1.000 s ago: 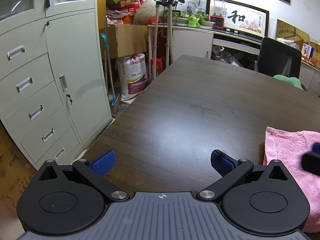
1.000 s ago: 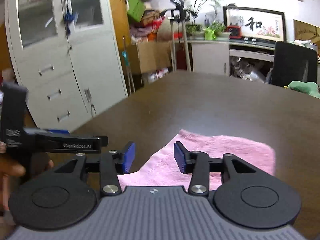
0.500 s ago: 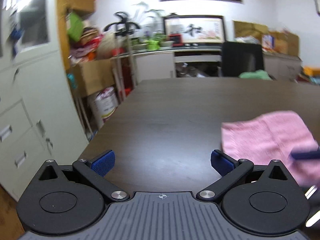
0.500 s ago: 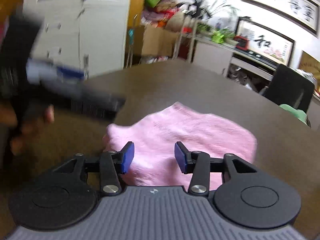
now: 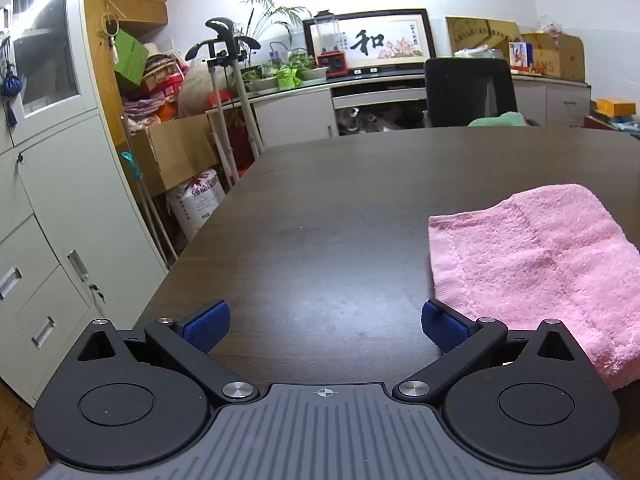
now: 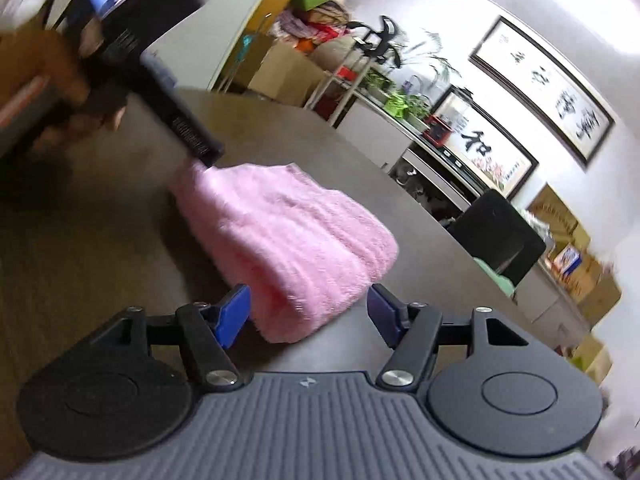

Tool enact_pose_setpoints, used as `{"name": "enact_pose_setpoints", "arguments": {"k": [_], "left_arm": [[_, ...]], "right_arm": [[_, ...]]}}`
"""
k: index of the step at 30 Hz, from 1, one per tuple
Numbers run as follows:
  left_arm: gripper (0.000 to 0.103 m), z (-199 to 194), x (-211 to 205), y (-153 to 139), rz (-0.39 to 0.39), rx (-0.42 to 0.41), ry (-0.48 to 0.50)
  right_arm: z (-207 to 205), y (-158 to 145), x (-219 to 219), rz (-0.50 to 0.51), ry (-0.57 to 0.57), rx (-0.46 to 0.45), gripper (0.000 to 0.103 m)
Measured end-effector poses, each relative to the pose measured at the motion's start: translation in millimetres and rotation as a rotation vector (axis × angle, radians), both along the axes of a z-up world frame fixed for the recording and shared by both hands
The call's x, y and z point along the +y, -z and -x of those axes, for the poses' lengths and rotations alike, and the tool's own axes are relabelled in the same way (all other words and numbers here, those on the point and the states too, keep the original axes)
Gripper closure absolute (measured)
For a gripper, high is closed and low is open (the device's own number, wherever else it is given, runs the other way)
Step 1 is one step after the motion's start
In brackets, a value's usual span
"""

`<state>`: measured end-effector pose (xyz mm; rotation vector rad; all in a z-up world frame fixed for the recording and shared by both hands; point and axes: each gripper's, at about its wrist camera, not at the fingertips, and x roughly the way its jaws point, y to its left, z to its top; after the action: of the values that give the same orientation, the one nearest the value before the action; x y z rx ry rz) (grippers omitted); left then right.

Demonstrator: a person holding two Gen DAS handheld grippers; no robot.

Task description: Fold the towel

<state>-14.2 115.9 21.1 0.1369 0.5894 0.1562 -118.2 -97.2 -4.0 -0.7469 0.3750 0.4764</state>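
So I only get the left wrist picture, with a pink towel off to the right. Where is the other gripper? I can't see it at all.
Observer: The right gripper is at the near end of the towel, and that end lies between its jaws.
Visitor: Is it squeezing the cloth?
Observer: No. Its blue pads stand clear of the cloth on both sides, and the jaws have just been opening.
Visitor: And who is holding the gripper I'm looking through?
Observer: A hand grips the left gripper from behind. Its tip is close by the towel's far corner, but I cannot tell whether it touches.
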Motion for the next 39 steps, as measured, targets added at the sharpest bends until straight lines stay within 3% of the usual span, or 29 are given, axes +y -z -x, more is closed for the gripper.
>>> {"name": "enact_pose_setpoints", "arguments": {"k": [8, 13, 15, 17, 19, 26, 32, 35, 39], "left_arm": [[0.0, 1, -6, 1, -0.009, -0.006, 0.035], [0.0, 1, -11, 3, -0.022, -0.007, 0.05], [0.0, -1, -13, 5, -0.029, -0.002, 0.053], [0.0, -1, -14, 6, -0.033, 0.004, 0.056], [0.0, -2, -18, 9, -0.04, 0.017, 0.068], [0.0, -4, -25, 11, -0.033, 0.041, 0.106], [0.0, -5, -29, 12, -0.037, 0.047, 0.079], [0.0, 5, -28, 5, -0.032, -0.031, 0.056], [0.0, 35, -35, -13, 0.071, -0.113, 0.225]], "right_arm": [[-19, 26, 28, 0.201, 0.091, -0.139, 0.038], [-26, 32, 36, 0.214, 0.109, -0.177, 0.04], [-34, 33, 37, 0.21, 0.124, -0.173, 0.051], [-39, 34, 36, 0.204, 0.135, -0.168, 0.075], [-41, 30, 31, 0.155, 0.166, -0.157, 0.089], [-44, 13, -2, 0.018, 0.262, -0.097, 0.092], [-57, -5, -53, -0.234, 0.401, 0.015, 0.094], [-57, -5, -71, -0.31, 0.439, 0.063, 0.094], [-55, -1, -80, -0.341, 0.425, 0.082, 0.093]]}}
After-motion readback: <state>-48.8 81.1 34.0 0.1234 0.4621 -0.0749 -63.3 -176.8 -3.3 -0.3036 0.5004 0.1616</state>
